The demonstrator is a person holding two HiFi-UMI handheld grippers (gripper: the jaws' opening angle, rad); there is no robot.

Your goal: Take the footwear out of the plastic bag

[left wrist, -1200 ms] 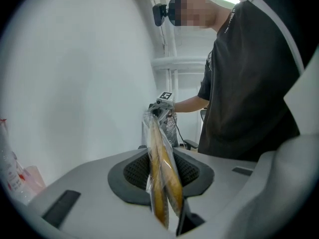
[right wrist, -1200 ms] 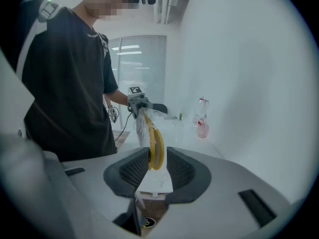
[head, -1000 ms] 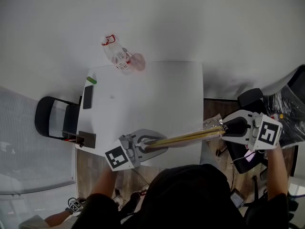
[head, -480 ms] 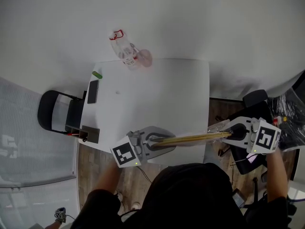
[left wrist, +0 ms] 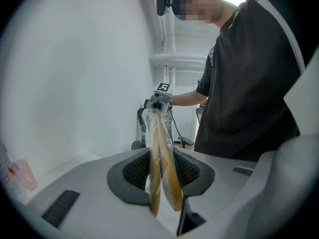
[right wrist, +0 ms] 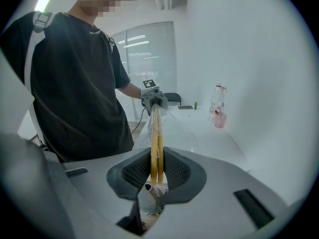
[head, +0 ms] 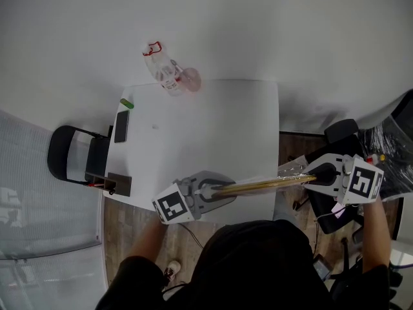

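Left gripper (head: 215,190) is clenched on one end of the footwear (head: 258,186), a flat yellow pair inside the clear bag (head: 292,169). Right gripper (head: 311,175) is clenched on the other end. Its jaws have just been closing, with the bagged pair between them. The pair hangs level between the two, above the near edge of the table (head: 213,128).

Hard to make out:
- From the head view the bag shows only as a glint near the right gripper.
- The person's head covers the table's near edge.
- The kind of footwear cannot be told.

View differences: the left gripper view shows film round both soles. The right gripper view shows the bag's crumpled end below the jaws.

Writing: the bottle (head: 162,73) at the table's far edge, beside a pink cup (head: 189,81), bears a red label. Its print is too small to read.
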